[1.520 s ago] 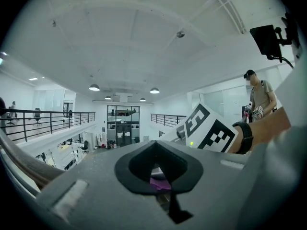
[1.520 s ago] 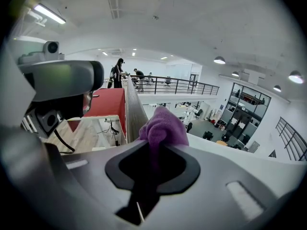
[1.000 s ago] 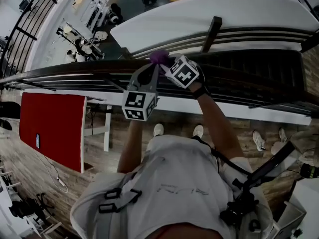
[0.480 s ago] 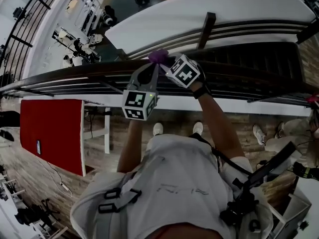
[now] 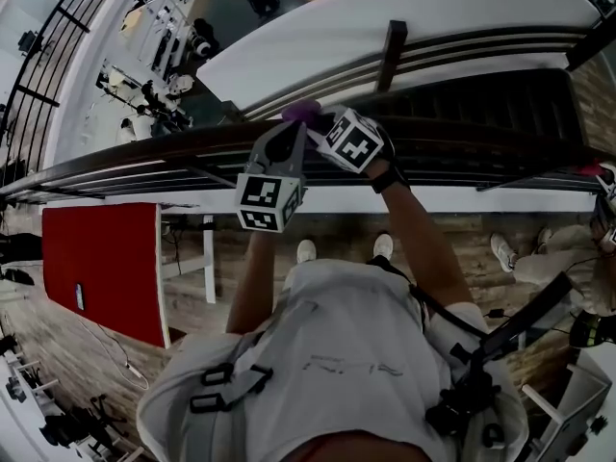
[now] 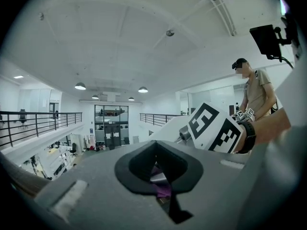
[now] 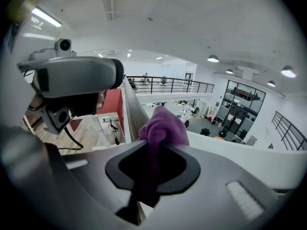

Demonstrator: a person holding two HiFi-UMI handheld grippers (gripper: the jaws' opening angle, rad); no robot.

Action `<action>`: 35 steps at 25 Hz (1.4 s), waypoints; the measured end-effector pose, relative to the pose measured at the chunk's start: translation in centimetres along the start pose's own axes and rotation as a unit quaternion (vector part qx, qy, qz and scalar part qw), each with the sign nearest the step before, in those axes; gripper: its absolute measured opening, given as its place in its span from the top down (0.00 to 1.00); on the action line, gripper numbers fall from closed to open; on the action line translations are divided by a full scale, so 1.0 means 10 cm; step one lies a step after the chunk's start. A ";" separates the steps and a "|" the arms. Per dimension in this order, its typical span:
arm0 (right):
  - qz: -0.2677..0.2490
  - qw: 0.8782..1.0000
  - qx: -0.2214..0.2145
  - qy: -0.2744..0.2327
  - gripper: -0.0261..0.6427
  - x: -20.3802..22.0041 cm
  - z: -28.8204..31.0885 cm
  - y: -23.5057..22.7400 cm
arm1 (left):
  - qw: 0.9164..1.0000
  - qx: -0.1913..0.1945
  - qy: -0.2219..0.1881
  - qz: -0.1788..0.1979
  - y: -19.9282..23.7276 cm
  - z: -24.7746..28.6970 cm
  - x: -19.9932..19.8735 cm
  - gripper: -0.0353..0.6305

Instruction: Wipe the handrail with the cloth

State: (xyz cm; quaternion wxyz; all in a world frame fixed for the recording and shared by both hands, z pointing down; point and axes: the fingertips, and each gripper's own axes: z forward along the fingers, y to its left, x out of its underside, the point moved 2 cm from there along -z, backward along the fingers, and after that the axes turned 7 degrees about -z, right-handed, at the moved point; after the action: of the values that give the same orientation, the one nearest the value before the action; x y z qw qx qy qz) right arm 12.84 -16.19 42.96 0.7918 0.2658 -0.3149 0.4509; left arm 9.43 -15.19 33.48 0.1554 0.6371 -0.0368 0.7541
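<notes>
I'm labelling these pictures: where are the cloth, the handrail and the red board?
cloth (image 7: 163,123): right gripper view, its bunched top above the jaws.
handrail (image 5: 164,147): head view, its dark top, toward the left.
red board (image 5: 101,268): head view, its middle.

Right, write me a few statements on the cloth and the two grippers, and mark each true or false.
1. The cloth is purple. True.
2. The right gripper is shut on the cloth. True.
3. The cloth lies on the floor. False: it is up at the handrail.
4. The left gripper hangs at the person's side. False: it meets the right gripper at the cloth.
</notes>
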 end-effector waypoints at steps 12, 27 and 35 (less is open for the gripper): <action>0.043 0.999 0.026 0.006 0.87 0.53 -0.58 -0.26 | 0.999 0.039 0.007 0.012 -0.38 0.24 -0.05 0.94; 0.126 0.988 0.090 0.019 0.87 1.32 -1.21 -0.69 | 0.995 0.099 0.017 0.021 -0.80 0.69 0.07 0.95; 0.139 0.985 0.105 0.013 0.87 1.58 -1.36 -0.79 | 0.988 0.151 0.020 0.037 -1.28 1.05 0.13 0.94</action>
State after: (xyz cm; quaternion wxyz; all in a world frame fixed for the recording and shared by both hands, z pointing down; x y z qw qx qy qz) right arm 29.59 -1.52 44.60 0.6934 0.2953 -0.2889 0.5904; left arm 22.79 -5.42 34.89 0.0300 0.6366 0.0574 0.7685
